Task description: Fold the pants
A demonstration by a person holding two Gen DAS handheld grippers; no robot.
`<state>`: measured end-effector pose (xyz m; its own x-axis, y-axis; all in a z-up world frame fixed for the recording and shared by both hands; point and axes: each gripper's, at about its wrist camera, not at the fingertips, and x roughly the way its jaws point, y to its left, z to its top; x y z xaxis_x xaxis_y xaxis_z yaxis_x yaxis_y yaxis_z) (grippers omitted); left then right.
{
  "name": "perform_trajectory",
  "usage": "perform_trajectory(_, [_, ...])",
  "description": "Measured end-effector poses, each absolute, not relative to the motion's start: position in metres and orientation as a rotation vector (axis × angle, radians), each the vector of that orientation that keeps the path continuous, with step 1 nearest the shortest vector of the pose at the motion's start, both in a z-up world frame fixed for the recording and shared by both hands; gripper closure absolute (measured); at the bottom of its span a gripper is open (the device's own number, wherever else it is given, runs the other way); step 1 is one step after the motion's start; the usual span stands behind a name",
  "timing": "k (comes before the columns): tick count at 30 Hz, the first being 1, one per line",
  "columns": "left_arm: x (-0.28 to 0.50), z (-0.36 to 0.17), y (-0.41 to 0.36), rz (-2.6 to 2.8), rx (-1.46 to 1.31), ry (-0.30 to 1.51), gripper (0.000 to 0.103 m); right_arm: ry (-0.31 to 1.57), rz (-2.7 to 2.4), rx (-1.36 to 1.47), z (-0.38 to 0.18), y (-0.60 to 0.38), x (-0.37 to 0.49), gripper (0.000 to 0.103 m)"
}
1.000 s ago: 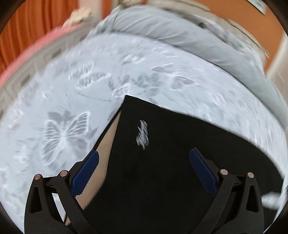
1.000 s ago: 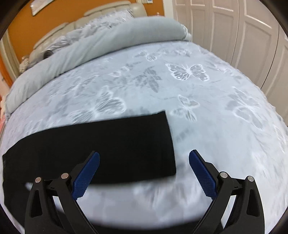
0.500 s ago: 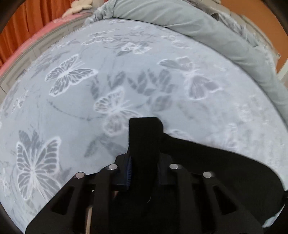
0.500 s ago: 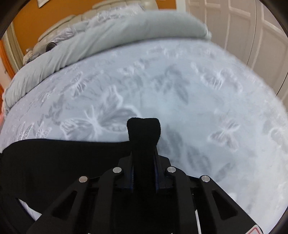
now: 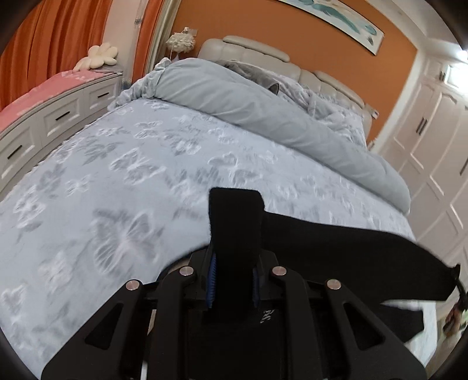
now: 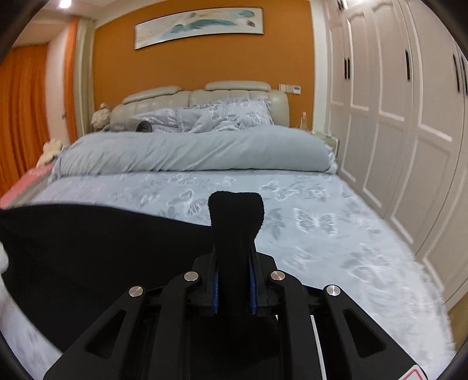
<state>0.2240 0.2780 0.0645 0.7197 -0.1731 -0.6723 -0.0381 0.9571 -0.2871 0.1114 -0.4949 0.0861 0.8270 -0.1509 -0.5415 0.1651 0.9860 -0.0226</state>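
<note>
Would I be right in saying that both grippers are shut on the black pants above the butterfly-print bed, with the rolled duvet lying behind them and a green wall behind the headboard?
Nearly: the wall is orange, not green, as the right wrist view shows. The rest holds: left gripper and right gripper are both shut on the black pants.

Even, soft indoor light is seen in both views, with a ceiling lamp (image 6: pixel 65 3) glaring at eleven o'clock in the right wrist view. Strong fisheye bending and dark vignetting are found at every rim. The bedspread (image 5: pixel 117 181) is smeared by motion blur, worst toward six and four o'clock. The black pants (image 6: pixel 87 248) are rendered almost without detail, so folds perhaps go unseen.
</note>
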Motion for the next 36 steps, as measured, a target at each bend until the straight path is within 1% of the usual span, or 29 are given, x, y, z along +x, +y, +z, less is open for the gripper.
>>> perform_trajectory(2, [0.193,0.045,0.283,-0.070,-0.271,0.823,0.085,0.616,-0.168,0.037,0.068,-0.502,0.087,0.089])
perform_trajectory(4, [0.172,0.018,0.286,-0.048,-0.251,0.879,0.084,0.689,-0.167,0.036,0.037,-0.506,0.066,0.088])
perform_trajectory(5, [0.163,0.001,0.288,-0.034,-0.249,0.914,0.082,0.724,-0.164,0.042,0.021,-0.505,0.057,0.087])
perform_trajectory(6, [0.152,-0.012,0.288,-0.028,-0.255,0.936,0.077,0.756,-0.167,0.044,0.007,-0.505,0.051,0.086])
perform_trajectory(7, [0.144,-0.030,0.289,-0.020,-0.264,0.970,0.076,0.789,-0.177,0.041,-0.009,-0.505,0.043,0.084])
perform_trajectory(8, [0.134,-0.048,0.289,0.001,-0.275,1.002,0.075,0.807,-0.178,0.046,-0.021,-0.505,0.036,0.075])
perform_trajectory(9, [0.126,-0.057,0.290,-0.009,-0.303,1.012,0.073,0.819,-0.190,0.051,-0.029,-0.504,0.027,0.070])
perform_trajectory(10, [0.119,-0.062,0.293,-0.017,-0.331,1.016,0.067,0.821,-0.210,0.058,-0.035,-0.505,0.016,0.060])
perform_trajectory(11, [0.108,-0.063,0.296,-0.012,-0.372,1.003,0.055,0.812,-0.217,0.075,-0.037,-0.502,0.004,0.051])
perform_trajectory(12, [0.097,-0.061,0.300,-0.010,-0.428,0.976,0.043,0.795,-0.229,0.112,-0.037,-0.506,-0.008,0.046])
perform_trajectory(13, [0.088,-0.058,0.303,-0.016,-0.481,0.956,0.037,0.780,-0.236,0.139,-0.035,-0.507,-0.015,0.040])
perform_trajectory(14, [0.080,-0.055,0.308,-0.023,-0.539,0.943,0.026,0.758,-0.247,0.179,-0.030,-0.510,-0.026,0.037])
perform_trajectory(15, [0.072,-0.052,0.315,-0.038,-0.634,0.918,0.021,0.742,-0.249,0.206,-0.027,-0.513,-0.033,0.036])
perform_trajectory(16, [0.069,-0.051,0.318,-0.050,-0.686,0.902,0.013,0.721,-0.250,0.240,-0.022,-0.514,-0.043,0.036])
perform_trajectory(17, [0.067,-0.052,0.323,-0.057,-0.758,0.896,0.009,0.707,-0.250,0.265,-0.020,-0.512,-0.046,0.034])
perform_trajectory(18, [0.068,-0.055,0.326,-0.067,-0.847,0.895,0.009,0.690,-0.243,0.309,-0.016,-0.512,-0.052,0.032])
perform_trajectory(19, [0.068,-0.059,0.327,-0.082,-0.900,0.893,0.009,0.672,-0.228,0.362,-0.013,-0.511,-0.056,0.027])
perform_trajectory(20, [0.072,-0.065,0.327,-0.092,-0.961,0.903,0.009,0.663,-0.215,0.398,-0.011,-0.508,-0.059,0.026])
perform_trajectory(24, [0.092,-0.099,0.315,-0.131,-1.155,1.002,0.009,0.687,-0.181,0.500,-0.011,-0.495,-0.063,0.025])
perform_trajectory(25, [0.098,-0.106,0.311,-0.151,-1.212,1.011,0.013,0.707,-0.171,0.523,-0.012,-0.491,-0.061,0.025])
perform_trajectory(26, [0.102,-0.109,0.309,-0.157,-1.240,1.012,0.026,0.717,-0.167,0.544,-0.013,-0.489,-0.061,0.025])
perform_trajectory(27, [0.107,-0.110,0.306,-0.163,-1.259,1.013,0.033,0.743,-0.176,0.577,-0.016,-0.489,-0.061,0.025])
perform_trajectory(34, [0.121,-0.095,0.301,-0.176,-1.279,1.006,0.032,0.754,-0.128,0.892,-0.039,-0.508,-0.070,0.025])
perform_trajectory(36, [0.127,-0.097,0.298,-0.168,-1.285,1.011,0.032,0.813,-0.159,0.939,-0.048,-0.512,-0.061,0.024])
